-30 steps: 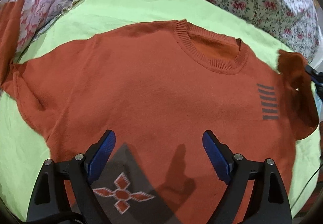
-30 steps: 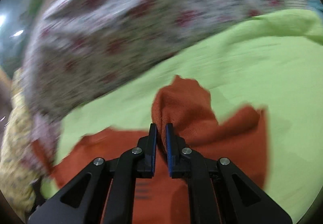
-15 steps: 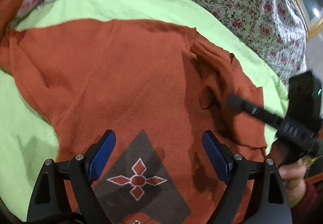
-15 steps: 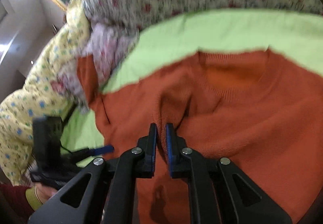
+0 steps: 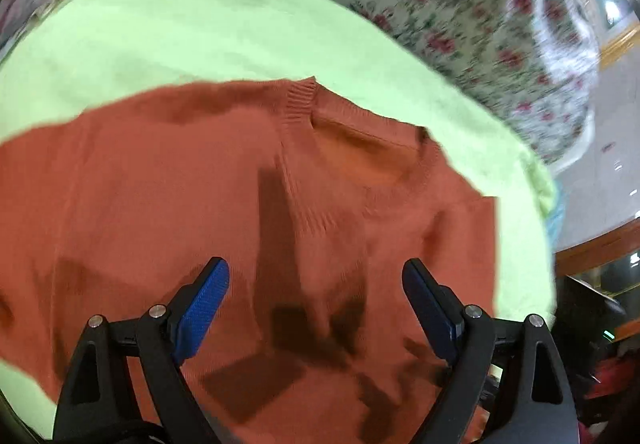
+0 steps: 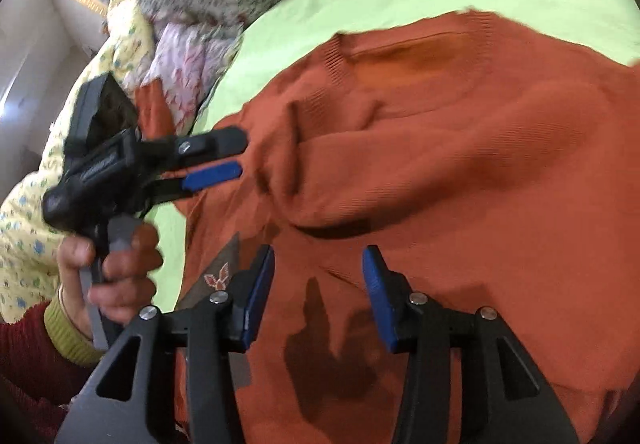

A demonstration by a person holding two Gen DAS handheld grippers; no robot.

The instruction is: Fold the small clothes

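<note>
I found the orange sweater (image 5: 168,204) lying front-up on the light green sheet (image 5: 180,28), its ribbed neckline (image 5: 298,106) toward the far edge. In the right wrist view one sleeve (image 6: 420,172) lay folded across the chest, forming a raised ridge below the collar. A dark patch with a small bird-like motif (image 6: 218,278) showed just beside my right gripper's near finger.

My left gripper (image 5: 316,300) hovered above the lower chest with its jaws wide apart and nothing between the blue pads (image 5: 202,306); its shadow fell on the knit. In the right wrist view the same left gripper (image 6: 224,158) appeared side-on at the sweater's edge, gripped by the left hand (image 6: 116,268).

My right gripper (image 6: 318,284) was likewise spread apart over the sweater, holding nothing. Whether either tool touched the fabric I could not tell.

A floral quilt (image 5: 460,4) lay bunched beyond the sheet.
</note>
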